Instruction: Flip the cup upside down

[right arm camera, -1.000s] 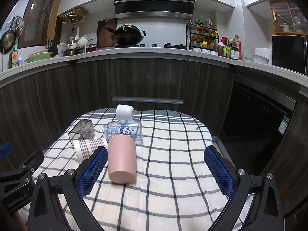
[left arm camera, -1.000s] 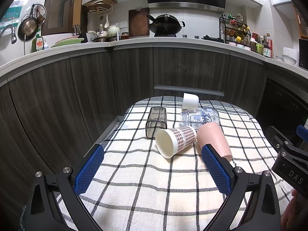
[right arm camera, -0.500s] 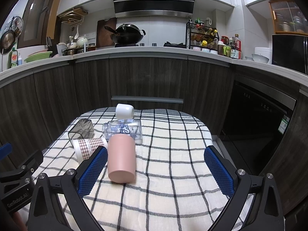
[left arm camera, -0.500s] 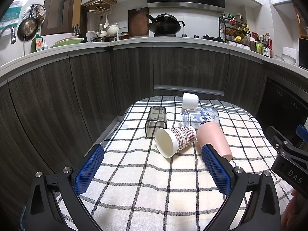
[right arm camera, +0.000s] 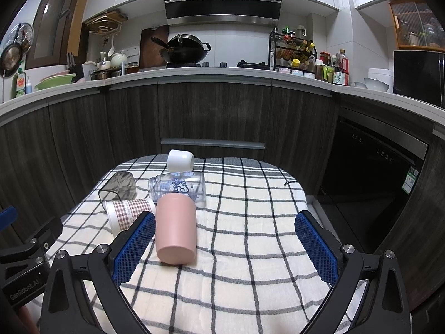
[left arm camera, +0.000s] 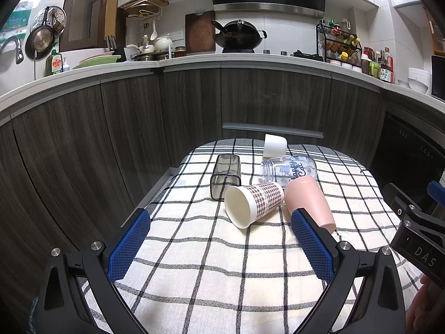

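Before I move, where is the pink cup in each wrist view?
Left wrist: pink cup lies right of centre, partly behind the left gripper's right finger.
Right wrist: pink cup lies left of centre, closed base toward the camera.
Shared landmark: the clear printed jar just behind it.

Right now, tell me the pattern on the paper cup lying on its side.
Brown-and-white houndstooth check on the paper cup, plain white inside; clearest in the left wrist view.

The pink cup [left arm camera: 310,201] is partly hidden behind the left gripper's right finger [left arm camera: 311,246]. The checked paper cup [right arm camera: 129,211] is partly hidden behind the right gripper's left finger [right arm camera: 133,246]. The small words on the clear jar [right arm camera: 178,186] are too small to read.
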